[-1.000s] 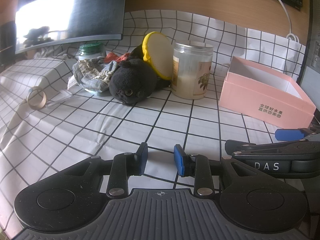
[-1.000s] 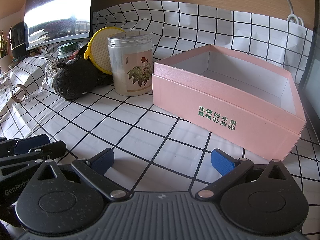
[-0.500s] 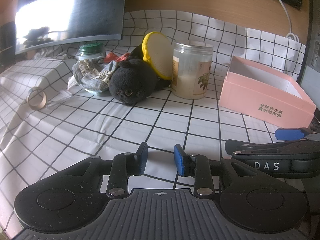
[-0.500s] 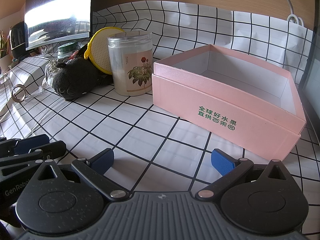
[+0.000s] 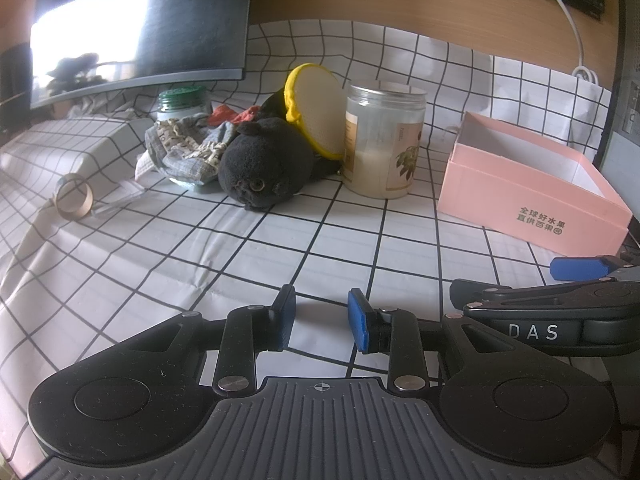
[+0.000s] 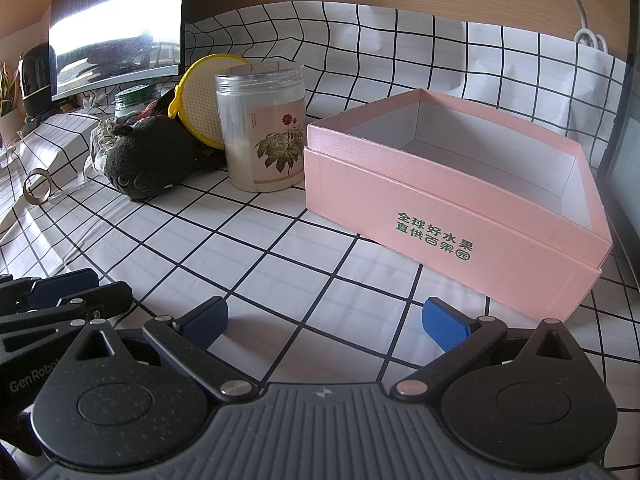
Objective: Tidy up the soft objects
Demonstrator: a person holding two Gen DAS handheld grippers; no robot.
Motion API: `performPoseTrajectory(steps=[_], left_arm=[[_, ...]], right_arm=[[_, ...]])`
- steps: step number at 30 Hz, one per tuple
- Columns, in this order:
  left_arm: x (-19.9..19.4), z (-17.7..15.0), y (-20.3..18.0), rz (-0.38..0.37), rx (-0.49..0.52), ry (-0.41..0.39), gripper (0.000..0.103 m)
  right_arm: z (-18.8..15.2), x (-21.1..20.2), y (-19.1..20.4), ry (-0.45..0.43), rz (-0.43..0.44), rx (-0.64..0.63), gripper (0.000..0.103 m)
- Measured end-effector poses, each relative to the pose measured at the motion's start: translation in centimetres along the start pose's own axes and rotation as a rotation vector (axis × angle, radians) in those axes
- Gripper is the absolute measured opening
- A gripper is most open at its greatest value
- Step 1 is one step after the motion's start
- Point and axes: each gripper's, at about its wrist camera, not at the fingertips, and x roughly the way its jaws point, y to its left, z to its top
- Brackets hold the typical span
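Black plush cat (image 5: 266,160) well beyond both spread, empty tools: left tool (image 5: 322,320), right tool (image 6: 324,322).

The cloth (image 5: 328,236) on the desk is white with a black grid. The box (image 6: 452,208) is pink outside, white inside, with green letters. The plush toy (image 5: 264,164) is dark grey – almost black. Behind it stands a yellow-rimmed round pad (image 5: 316,110), and a jar (image 5: 182,98) with green lid.
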Motion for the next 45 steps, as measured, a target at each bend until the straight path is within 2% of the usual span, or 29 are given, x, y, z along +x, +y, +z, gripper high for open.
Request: performPoseTrajectory(steps=[29,31,36,38,42,45], left_arm=[[0.0,0.0,0.2,0.0,0.004,0.002,0.032],[-0.1,0.0,0.6,-0.012,-0.011,0.0,0.027],[0.0,0.9,2.9,-0.128,-0.047,0.053,0.027],[-0.3,1.6,4.2,-0.14,-0.055,0.047,0.027],[-2.0,3.5,7.6,-0.114,-0.019,-0.042,0.028],[-2.8,5.7,11.8,-0.03,0.048,-0.116,0.029]], right_arm=[[0.0,0.0,0.0,-0.001,0.0,0.0,0.103],[0.0,0.0,0.0,0.005,0.008,-0.006,0.103],[0.7,0.7,-0.7,0.054,0.054,-0.038,0.103],[1.2,0.8,-1.0,0.081,0.066,-0.052,0.103],[2.2,1.1,-0.8,0.163,0.071,-0.063,0.103],[2.6,1.2,-0.6,0.201,0.056,-0.05,0.103]])
